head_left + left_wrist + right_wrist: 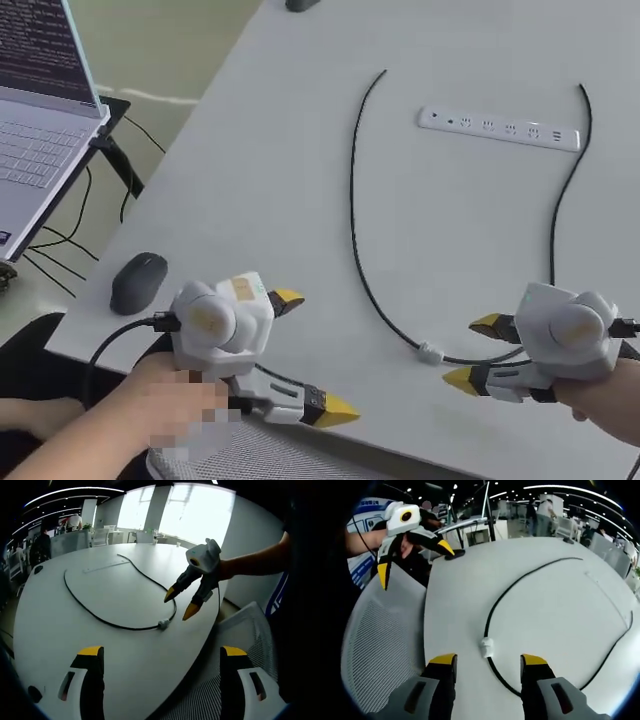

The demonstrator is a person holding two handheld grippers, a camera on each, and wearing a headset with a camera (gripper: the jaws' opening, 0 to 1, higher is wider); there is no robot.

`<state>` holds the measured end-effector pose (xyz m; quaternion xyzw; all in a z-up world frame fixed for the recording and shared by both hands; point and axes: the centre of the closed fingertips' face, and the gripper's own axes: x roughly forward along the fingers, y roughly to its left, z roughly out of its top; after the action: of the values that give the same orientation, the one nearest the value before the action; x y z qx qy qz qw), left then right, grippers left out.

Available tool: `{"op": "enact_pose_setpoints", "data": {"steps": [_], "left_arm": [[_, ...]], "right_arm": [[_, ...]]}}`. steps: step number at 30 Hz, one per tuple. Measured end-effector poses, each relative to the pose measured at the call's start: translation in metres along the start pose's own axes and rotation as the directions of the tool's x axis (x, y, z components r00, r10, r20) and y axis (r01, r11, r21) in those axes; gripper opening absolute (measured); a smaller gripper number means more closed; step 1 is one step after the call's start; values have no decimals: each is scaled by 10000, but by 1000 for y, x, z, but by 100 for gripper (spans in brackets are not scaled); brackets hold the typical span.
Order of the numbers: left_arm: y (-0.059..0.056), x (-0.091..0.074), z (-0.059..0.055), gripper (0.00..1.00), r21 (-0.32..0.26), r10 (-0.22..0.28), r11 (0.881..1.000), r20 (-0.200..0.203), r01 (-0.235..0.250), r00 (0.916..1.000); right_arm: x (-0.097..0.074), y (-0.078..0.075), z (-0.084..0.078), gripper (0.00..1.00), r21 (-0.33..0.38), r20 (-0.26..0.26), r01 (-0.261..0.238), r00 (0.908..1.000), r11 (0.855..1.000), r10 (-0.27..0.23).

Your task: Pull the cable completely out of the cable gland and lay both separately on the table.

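Your left gripper [318, 352] and right gripper [472, 350] are empty, jaws wide open. The cable gland [487, 647], still on the cable [520, 587], lies at the right jaws' 12 o'clock; clamp its body squarely.

I count one cable [351, 200], one gland [430, 351], one power strip [498, 129], one mouse [138, 282] and one laptop [40, 120]. There are two grippers: left hand-held gripper [315, 353], right hand-held gripper [471, 350].

Cable [351, 190] through gland [430, 351] on table [270, 180], left gripper [322, 353], right gripper [464, 350] — fingers apart
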<state>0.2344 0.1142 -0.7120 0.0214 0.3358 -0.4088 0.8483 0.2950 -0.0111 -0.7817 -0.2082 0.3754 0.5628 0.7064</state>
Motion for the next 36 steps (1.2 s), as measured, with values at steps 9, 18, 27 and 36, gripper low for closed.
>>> {"op": "enact_pose_setpoints", "data": {"steps": [9,18,27,36], "left_arm": [[0,-3,-6,96,-107,-50,9999,-129,49,9999],[2,-4,-10,95,-156,-101,9998,-168,98,9998],[6,-8,-12,94,-208,-12,9998,-125,9,9999],[8,-9,-13,93,-258,-43,9997,-126,39,9999]], "right_arm": [[18,-4,-7,36,-387,-677,-207,9975,9990,180],[31,-4,-12,29,-562,-1086,-487,9932,9972,424],[39,-1,-15,22,-845,-1379,-666,9889,9942,545],[41,1,-15,11,-1075,-1515,-826,9863,9908,658]]}}
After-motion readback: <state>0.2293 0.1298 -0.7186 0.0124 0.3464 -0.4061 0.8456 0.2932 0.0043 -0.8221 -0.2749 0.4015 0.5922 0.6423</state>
